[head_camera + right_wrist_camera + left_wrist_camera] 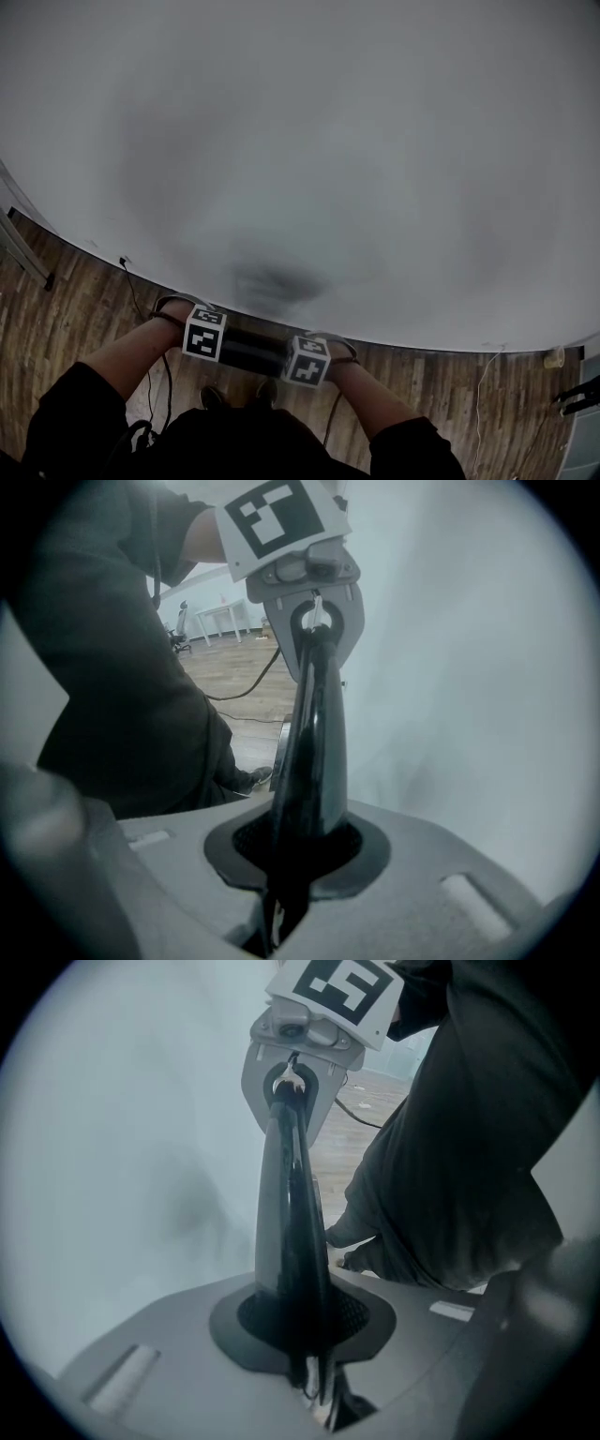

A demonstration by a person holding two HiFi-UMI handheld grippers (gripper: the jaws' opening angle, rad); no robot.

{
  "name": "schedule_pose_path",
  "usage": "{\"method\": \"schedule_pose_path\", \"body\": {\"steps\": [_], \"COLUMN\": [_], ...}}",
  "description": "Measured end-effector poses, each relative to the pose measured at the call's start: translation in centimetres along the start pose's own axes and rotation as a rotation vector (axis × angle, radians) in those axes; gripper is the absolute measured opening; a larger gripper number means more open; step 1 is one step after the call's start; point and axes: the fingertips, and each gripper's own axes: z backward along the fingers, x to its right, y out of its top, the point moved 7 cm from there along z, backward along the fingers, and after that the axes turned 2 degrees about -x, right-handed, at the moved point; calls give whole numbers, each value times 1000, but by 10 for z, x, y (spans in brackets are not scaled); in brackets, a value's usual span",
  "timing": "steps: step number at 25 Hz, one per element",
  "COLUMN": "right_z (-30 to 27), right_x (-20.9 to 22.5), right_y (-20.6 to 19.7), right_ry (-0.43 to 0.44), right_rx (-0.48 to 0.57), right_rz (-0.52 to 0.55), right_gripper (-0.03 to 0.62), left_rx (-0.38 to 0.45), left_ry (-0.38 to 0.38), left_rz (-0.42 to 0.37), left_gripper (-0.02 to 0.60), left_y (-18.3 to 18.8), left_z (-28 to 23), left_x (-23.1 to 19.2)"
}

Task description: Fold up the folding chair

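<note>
Both ends held | head view: left claw (208, 336) and right claw (306, 362) at 6 o'clock, chair bar (253, 353) between them | left gripper view: pinching bar end, may slip | right gripper view: pinching other end; uneven pull could twist it free

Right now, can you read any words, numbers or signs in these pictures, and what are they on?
None: no readable words, numbers or brand marks in any view.
The left marker cube and the right marker cube show only black-and-white square patterns, not letters.
The dark bar is bare.
</note>
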Motion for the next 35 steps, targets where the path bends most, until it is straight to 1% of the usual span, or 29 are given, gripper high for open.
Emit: {"method": "schedule_pose_path", "body": {"steps": [5, 15, 18, 22, 24, 26, 30, 35], "right_z": [0, -5, -6, -3, -2, -3, -8, -11], "right_x": [14, 42, 46, 53, 59, 70, 86, 90], "right_y": [1, -1, 4, 1, -1, -2, -6, -11], "right_ry": [9, 9, 5, -4, -38, -92, -207, -306], "right_rx": [-18, -21, -15, -9, -15, -24, -41, -57], "right_rz": [11, -15, -22, -38, -49, -65, -84, -99], "right_gripper": [51, 52, 52, 54, 65, 82, 131, 171], "left_rx": [17, 27, 37, 44, 54, 72, 110, 130], "left_ry": [-6, -6, -1, 12, 23, 49, 145, 237], "left_rz": [25, 16, 17, 26, 35, 43, 61, 67], "left_gripper": [55, 54, 55, 61, 69, 80, 118, 150], "left_y": [-2, -8, -14, -11, -11, -12, -13, -11], "left_z": [0, -6, -5, -4, -3, -3, -6, -6], "left_x": [-8, -42, -47, -53, -60, -71, -88, -93]}}
